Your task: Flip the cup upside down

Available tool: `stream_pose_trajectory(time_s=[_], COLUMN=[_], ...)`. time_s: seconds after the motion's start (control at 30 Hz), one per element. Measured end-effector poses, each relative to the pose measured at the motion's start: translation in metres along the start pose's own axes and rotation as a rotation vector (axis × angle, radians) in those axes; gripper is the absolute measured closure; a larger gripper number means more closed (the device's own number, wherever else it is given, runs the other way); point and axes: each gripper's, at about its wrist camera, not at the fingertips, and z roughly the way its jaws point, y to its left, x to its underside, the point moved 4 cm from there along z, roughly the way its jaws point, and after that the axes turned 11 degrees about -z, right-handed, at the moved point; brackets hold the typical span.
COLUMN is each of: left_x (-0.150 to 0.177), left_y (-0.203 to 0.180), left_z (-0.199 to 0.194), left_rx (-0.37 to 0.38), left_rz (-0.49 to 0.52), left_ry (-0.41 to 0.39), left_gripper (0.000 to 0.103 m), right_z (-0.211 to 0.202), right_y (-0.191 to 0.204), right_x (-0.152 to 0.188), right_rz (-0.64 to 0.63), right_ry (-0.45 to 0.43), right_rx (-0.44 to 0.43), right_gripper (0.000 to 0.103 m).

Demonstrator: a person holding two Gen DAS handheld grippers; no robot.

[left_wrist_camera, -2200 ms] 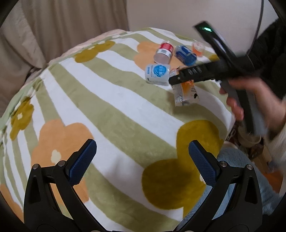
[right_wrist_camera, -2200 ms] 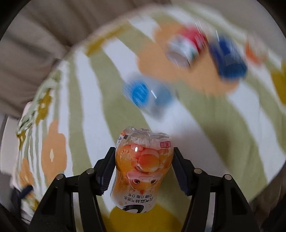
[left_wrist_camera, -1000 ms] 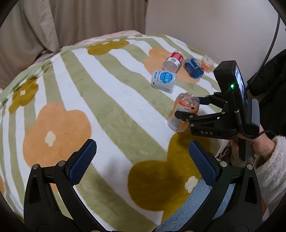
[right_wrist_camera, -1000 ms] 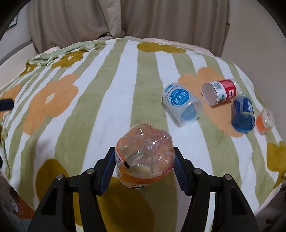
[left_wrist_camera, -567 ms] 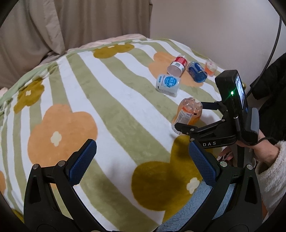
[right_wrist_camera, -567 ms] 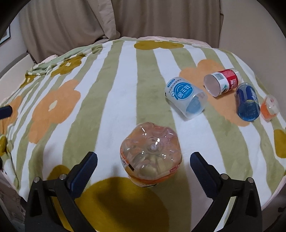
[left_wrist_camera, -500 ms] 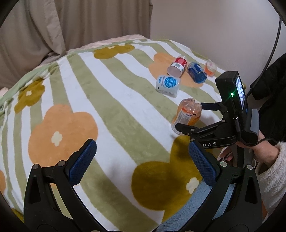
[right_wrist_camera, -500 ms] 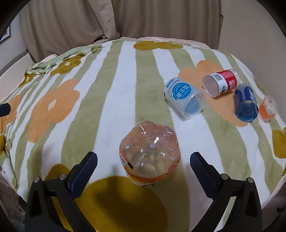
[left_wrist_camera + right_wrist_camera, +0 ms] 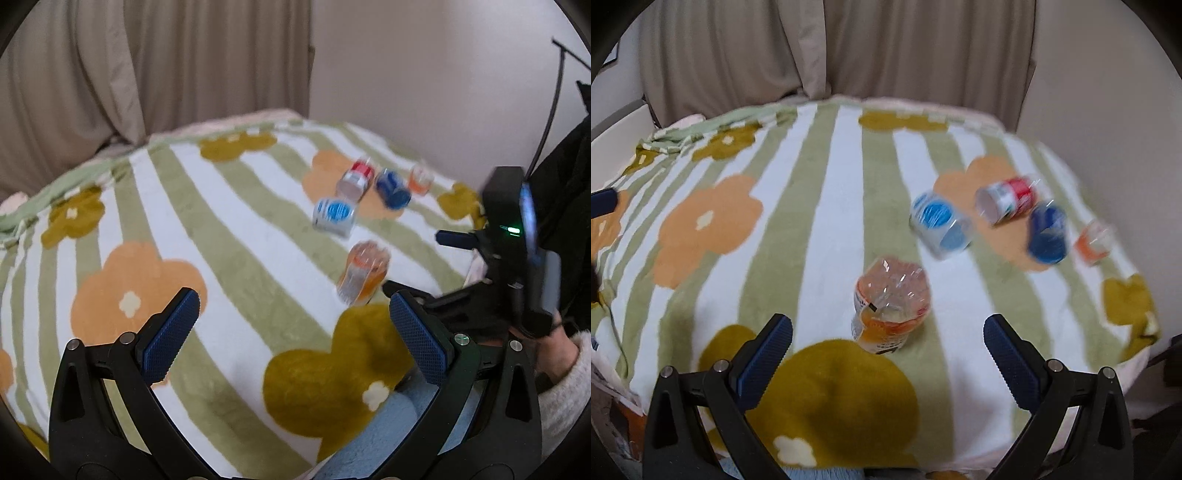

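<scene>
The clear orange-labelled cup stands upside down on the striped flower blanket, base up. My right gripper is open and empty, drawn back just short of the cup. The cup also shows in the left wrist view, with the right gripper beside it at the right. My left gripper is open and empty, held over the blanket's near edge, well left of the cup.
Several other cups lie on their sides behind: a light blue one, a red and white one, a dark blue one and a small orange one. Curtains and a wall stand behind the bed.
My right gripper opened, let go of the orange cup standing base-up on the blanket, and has pulled back and up from it. The left gripper has stayed open.
</scene>
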Motion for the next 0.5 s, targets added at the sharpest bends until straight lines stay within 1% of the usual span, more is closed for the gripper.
stream_pose_trajectory(time_s=[0.07, 0.13, 0.2, 0.23, 0.27, 0.3, 0.37, 0.43, 0.5], left_x=[-0.009, -0.020, -0.030, -0.034, -0.039, -0.044, -0.053, -0.058, -0.058], left_y=[-0.009, -0.018, -0.028, -0.031, -0.035, -0.038, -0.046, -0.051, -0.054], left_z=[-0.013, -0.028, -0.042, -0.046, -0.051, -0.055, -0.063, -0.071, -0.081], left_rx=[0.016, 0.026, 0.036, 0.040, 0.044, 0.048, 0.069, 0.083, 0.091], left_rz=[0.011, 0.027, 0.045, 0.047, 0.044, 0.039, 0.029, 0.023, 0.015], left_ry=[-0.051, -0.113, -0.178, -0.202, -0.228, -0.248, -0.282, -0.320, -0.377], left_gripper=[0.001, 0.001, 0.001, 0.001, 0.001, 0.001, 0.001, 0.001, 0.001], right_z=[-0.029, -0.067, -0.095, -0.111, -0.125, -0.137, -0.157, -0.178, -0.199], right_y=[-0.002, -0.009, -0.014, -0.019, -0.025, -0.029, -0.035, -0.040, -0.044], right_x=[-0.007, -0.014, -0.017, -0.018, -0.017, -0.016, -0.012, -0.008, -0.004], right_rz=[0.008, 0.036, 0.059, 0.079, 0.115, 0.151, 0.211, 0.239, 0.237], right_ry=[-0.051, -0.118, -0.169, -0.195, -0.210, -0.222, -0.268, -0.310, -0.358], right_rx=[0.030, 0.099, 0.152, 0.200, 0.261, 0.292, 0.300, 0.348, 0.424], right_gripper=[0.000, 0.000, 0.000, 0.000, 0.000, 0.000, 0.000, 0.000, 0.000])
